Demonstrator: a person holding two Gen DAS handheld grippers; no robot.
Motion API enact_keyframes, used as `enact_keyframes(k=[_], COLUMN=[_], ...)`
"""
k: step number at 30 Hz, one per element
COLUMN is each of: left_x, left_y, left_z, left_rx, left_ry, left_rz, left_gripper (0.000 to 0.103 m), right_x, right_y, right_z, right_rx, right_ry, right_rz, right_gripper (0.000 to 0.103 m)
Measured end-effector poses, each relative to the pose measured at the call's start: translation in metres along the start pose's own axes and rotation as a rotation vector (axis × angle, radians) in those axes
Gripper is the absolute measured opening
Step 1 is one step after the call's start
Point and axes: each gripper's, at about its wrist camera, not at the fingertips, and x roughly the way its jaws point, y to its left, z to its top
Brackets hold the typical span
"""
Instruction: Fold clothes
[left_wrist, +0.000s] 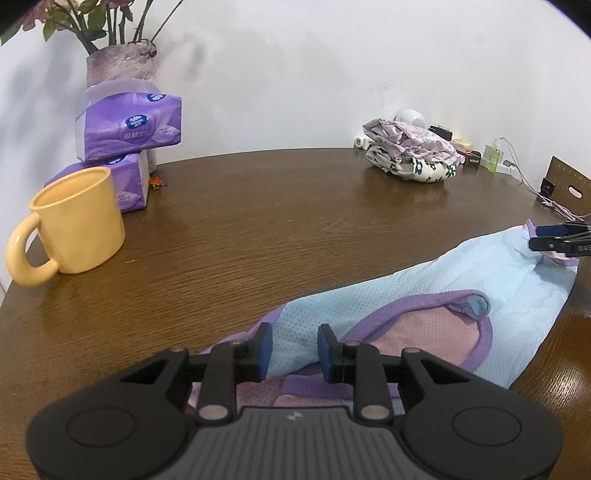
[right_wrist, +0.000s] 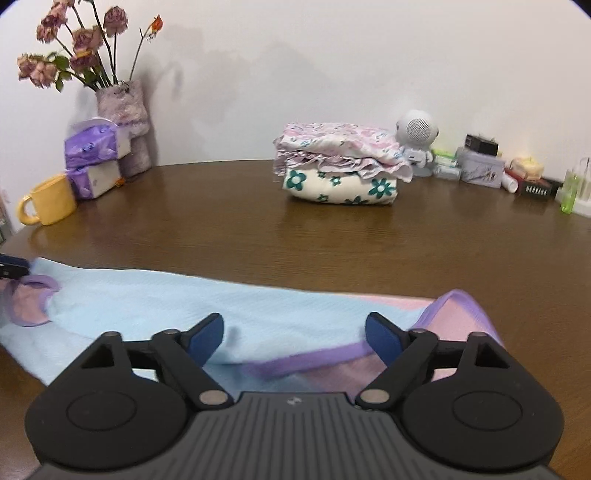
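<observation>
Lying across the near part of the brown wooden worktop (right_wrist: 295, 236) is a light blue garment (right_wrist: 166, 299) with pink panels and purple trim, stretched out flat from left to right. At its left end the left gripper (left_wrist: 294, 349) has its blue pads set narrowly apart with a raised fold of the blue fabric between them; the pads stand on either side of the fold, yet whether they actually pinch it I cannot tell. At the right end the right gripper (right_wrist: 294, 338) hangs over the cloth with its jaws spread wide and nothing pressed between the pads; the purple-edged pink corner lies just by its right finger. In the left wrist view the tips of the right gripper show at the far right edge, at the garment's end. Farther back, near the wall, sits a stack of folded clothes (right_wrist: 338, 170): a cream piece with green flowers below, a pink patterned one on top. Just to the right of the stack stands a small white robot figure (right_wrist: 415, 142), then a row of small boxes and a green bottle (right_wrist: 569, 192). At the far left stand a yellow mug (left_wrist: 74, 225), two purple tissue packs (left_wrist: 129, 125) stacked one on the other, and behind them a vase of dried roses (right_wrist: 123, 110).
</observation>
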Motion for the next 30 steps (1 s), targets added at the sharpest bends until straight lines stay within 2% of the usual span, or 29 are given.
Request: enact_keyframes(k=[1, 4, 14, 16, 17, 19, 22, 30], left_x=[-0.0001, -0.0003, -0.0002, 0.0000, 0.0000, -0.0001, -0.0002, -0.0005], left_y=[-0.0004, -0.0015, -0.0038, -0.0045, -0.0047, -0.0050, -0.0045, -0.0051], left_z=[-0.0004, -0.0012, -0.0025, -0.0026, -0.0027, -0.0030, -0.0035, -0.0039], left_rx=[0.002, 0.008, 0.022, 0.025, 0.026, 0.028, 0.029, 0.035], left_ry=[-0.002, -0.007, -0.015, -0.015, -0.016, -0.017, -0.019, -0.022], left_rz=[0.002, 0.007, 0.018, 0.020, 0.021, 0.021, 0.021, 0.023], left_gripper=[0.025, 0.025, 0.026, 0.026, 0.026, 0.026, 0.026, 0.026], right_x=[0.0000, -0.0001, -0.0002, -0.0002, -0.0002, -0.0003, -0.0003, -0.0004], right_y=[0.0001, 0.0004, 0.0013, 0.0015, 0.0016, 0.0017, 0.0020, 0.0027], right_z=[0.0000, 0.0000, -0.0001, -0.0001, -0.0001, -0.0001, -0.0001, -0.0001], right_rx=[0.000, 0.000, 0.000, 0.000, -0.001, -0.001, -0.001, -0.001], right_ry=[0.000, 0.000, 0.000, 0.000, 0.000, 0.000, 0.000, 0.000], right_rz=[0.000, 0.000, 0.001, 0.001, 0.002, 0.002, 0.002, 0.003], right_gripper=[0.063, 0.055, 0.052, 0.036, 0.032, 0.014, 0.004, 0.004])
